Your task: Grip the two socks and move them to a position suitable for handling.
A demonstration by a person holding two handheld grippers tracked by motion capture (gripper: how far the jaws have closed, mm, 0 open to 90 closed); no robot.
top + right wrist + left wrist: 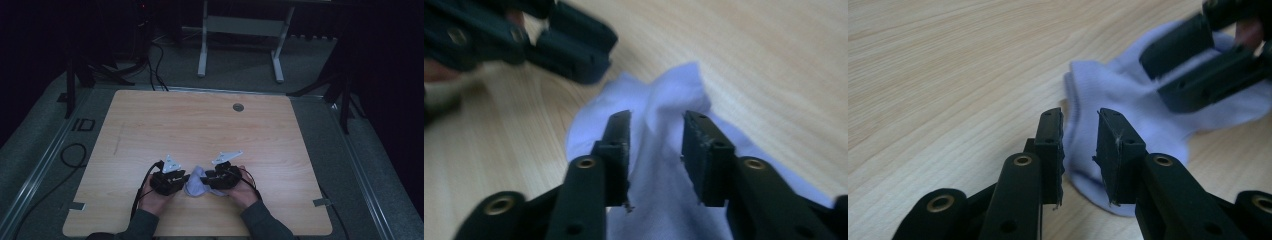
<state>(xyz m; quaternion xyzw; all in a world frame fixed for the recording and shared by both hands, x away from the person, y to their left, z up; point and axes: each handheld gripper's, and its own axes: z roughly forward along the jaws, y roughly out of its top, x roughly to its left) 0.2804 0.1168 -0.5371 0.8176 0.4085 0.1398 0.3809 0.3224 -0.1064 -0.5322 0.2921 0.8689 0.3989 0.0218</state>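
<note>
One sock [195,181] lies on the table [200,125], a small pale lavender thing of soft knit, crumpled into a low mound near the person's edge. Close up, in the left gripper view, the sock [1128,100] shows a rounded, ribbed cuff edge and smooth folds; in the right gripper view it [659,150] rises in a soft ridge down its middle.

The tabletop is light wood grain, smooth, with rounded corners and a single round grey grommet [238,107] toward the far side.

There are two grippers, both matte black with brass-coloured rivets, each topped by a grey three-cornered plate. The left gripper [170,181] sits just left of the sock, the right gripper [222,177] just right of it, each held in a hand with a dark sleeve behind.

The left gripper [1080,150] has its jaws released, a clear gap between the flat pads, poised over the sock's cuff edge. The right gripper [655,155] is likewise parted, its jaws straddling the raised ridge of fabric without pinching it.
</note>
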